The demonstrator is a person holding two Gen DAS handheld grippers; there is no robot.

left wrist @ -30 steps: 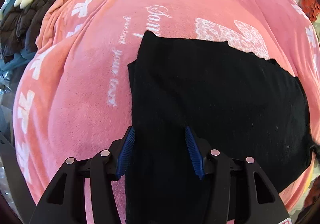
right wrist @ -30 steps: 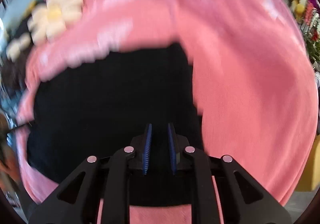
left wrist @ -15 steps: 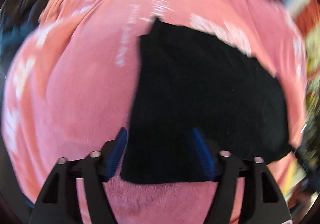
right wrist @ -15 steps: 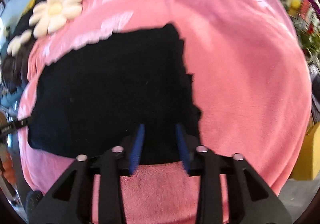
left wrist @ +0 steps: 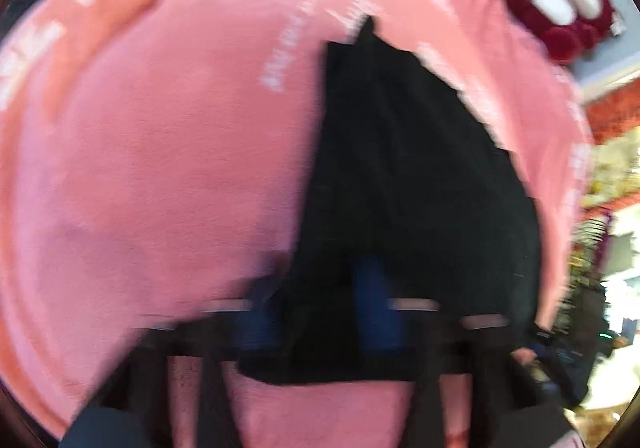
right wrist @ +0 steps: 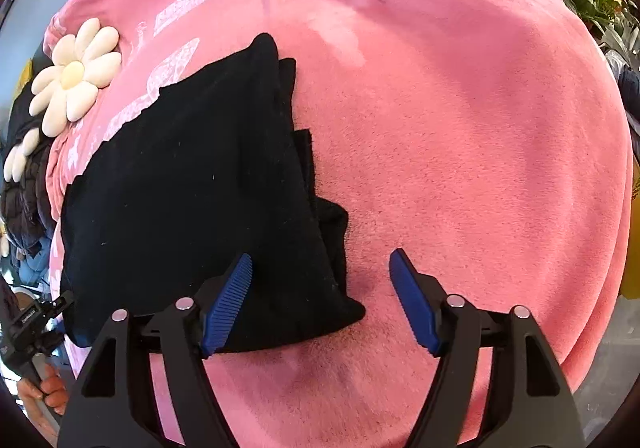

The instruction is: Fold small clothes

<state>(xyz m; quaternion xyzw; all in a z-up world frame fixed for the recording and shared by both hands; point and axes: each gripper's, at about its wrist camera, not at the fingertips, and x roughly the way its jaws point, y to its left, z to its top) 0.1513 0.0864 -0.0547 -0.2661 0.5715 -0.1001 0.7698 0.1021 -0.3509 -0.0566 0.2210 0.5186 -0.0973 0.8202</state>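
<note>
Soft, matt black cloth garment (right wrist: 192, 184) under the right gripper (right wrist: 320, 300), flecked with pale lint — plush pink fleece blanket (right wrist: 460, 128) beneath, short nap, white printed motifs. Ridged blue pads (right wrist: 228, 304) that look rubbery, on smooth, faintly glossy black plastic arms with small bright metal pins. Beyond the garment to the gripper's left, padded cream flower cushion (right wrist: 74, 76) — smooth fabric. Quilted dark jacket (right wrist: 24, 184) further left, slight sheen.
</note>
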